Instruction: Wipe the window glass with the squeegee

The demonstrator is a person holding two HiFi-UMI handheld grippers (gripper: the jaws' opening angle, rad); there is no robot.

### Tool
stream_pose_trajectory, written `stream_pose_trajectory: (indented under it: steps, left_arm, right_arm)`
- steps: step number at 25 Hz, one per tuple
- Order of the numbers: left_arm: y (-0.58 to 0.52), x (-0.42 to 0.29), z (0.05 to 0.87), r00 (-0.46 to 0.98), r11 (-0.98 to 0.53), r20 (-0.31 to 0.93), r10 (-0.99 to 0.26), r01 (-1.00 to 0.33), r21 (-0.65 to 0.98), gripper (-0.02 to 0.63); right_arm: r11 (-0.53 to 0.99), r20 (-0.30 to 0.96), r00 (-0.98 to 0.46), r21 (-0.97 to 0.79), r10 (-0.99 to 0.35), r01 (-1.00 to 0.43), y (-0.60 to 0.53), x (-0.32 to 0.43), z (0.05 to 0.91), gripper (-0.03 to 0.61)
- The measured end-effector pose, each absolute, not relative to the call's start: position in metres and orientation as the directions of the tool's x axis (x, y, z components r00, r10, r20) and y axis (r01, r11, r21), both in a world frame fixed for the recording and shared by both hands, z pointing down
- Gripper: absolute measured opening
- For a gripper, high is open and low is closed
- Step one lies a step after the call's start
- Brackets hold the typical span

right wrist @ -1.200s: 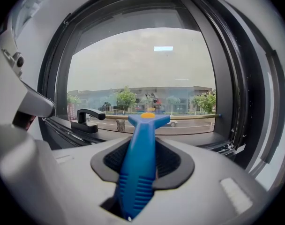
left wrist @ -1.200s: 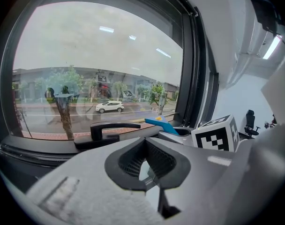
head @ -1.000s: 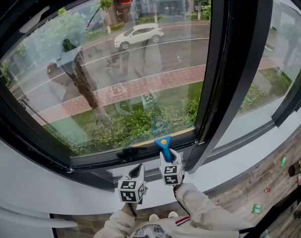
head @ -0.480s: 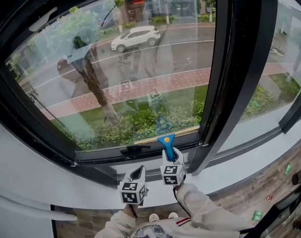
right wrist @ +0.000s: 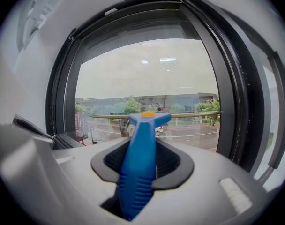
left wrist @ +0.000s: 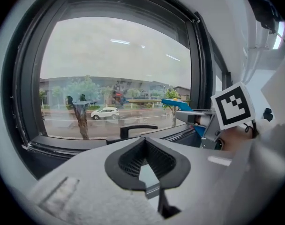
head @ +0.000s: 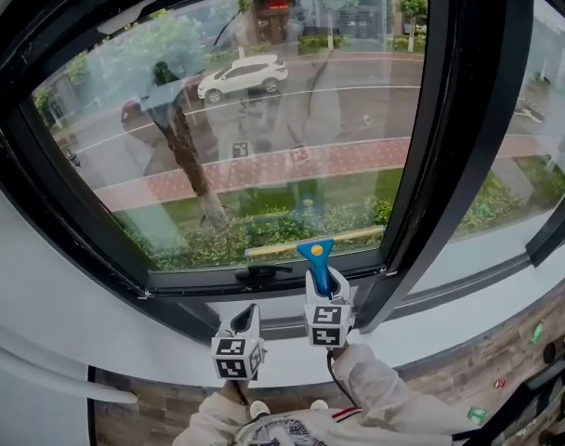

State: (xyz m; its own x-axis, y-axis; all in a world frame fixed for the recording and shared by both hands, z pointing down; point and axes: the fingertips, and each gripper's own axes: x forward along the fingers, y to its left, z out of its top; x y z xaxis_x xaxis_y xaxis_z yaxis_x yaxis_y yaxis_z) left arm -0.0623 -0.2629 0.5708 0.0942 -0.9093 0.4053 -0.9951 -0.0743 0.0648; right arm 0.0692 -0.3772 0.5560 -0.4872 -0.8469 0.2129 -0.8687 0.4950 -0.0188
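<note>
Right gripper (head: 324,291) jaws clamp squeegee (head: 317,253) at window glass (head: 264,128) bottom edge, whole pane above; left gripper (head: 248,313) jaws together.

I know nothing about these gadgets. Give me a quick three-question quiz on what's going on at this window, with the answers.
1. True or false: the left gripper holds the squeegee.
2. Where on the window glass is the squeegee's blade? A: near the top. B: near the bottom edge. C: halfway up.
3. Fill in: the squeegee's handle is ___ in colour.

Key: 1 false, the right gripper is shut on it. 2 B. 3 blue.
</note>
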Motion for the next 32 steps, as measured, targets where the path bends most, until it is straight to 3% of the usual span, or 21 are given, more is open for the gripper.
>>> stream_pose_trajectory:
  steps: [9,17,25,32]
  left_arm:
    - [-0.249,-0.166,0.508,0.007,-0.031,0.255,-0.967,-0.996,-0.088,0.000]
    - [-0.235,-0.265,0.433,0.102,-0.136,0.164,-0.981,-0.967,-0.215,-0.002]
    - [-0.233,-0.302,0.280,0.181,-0.163,-0.035,-0.983,-0.942,-0.292,0.000]
    - [-0.249,-0.312,0.158,0.196,-0.157,-0.148,-0.969,-0.958,-0.241,0.000]
  right_arm:
    - [0.491,0.169,-0.483,0.007,-0.859,-0.871,-0.345,0.028,0.500,0.137]
    - [0.438,0.123,-0.434,0.008,-0.892,-0.899,-0.316,-0.058,0.436,0.137]
    - [0.472,-0.065,-0.470,-0.010,-0.880,-0.882,-0.296,-0.149,0.274,0.137]
    - [0.490,-0.233,-0.480,0.020,-0.845,-0.872,-0.301,-0.188,0.125,0.137]
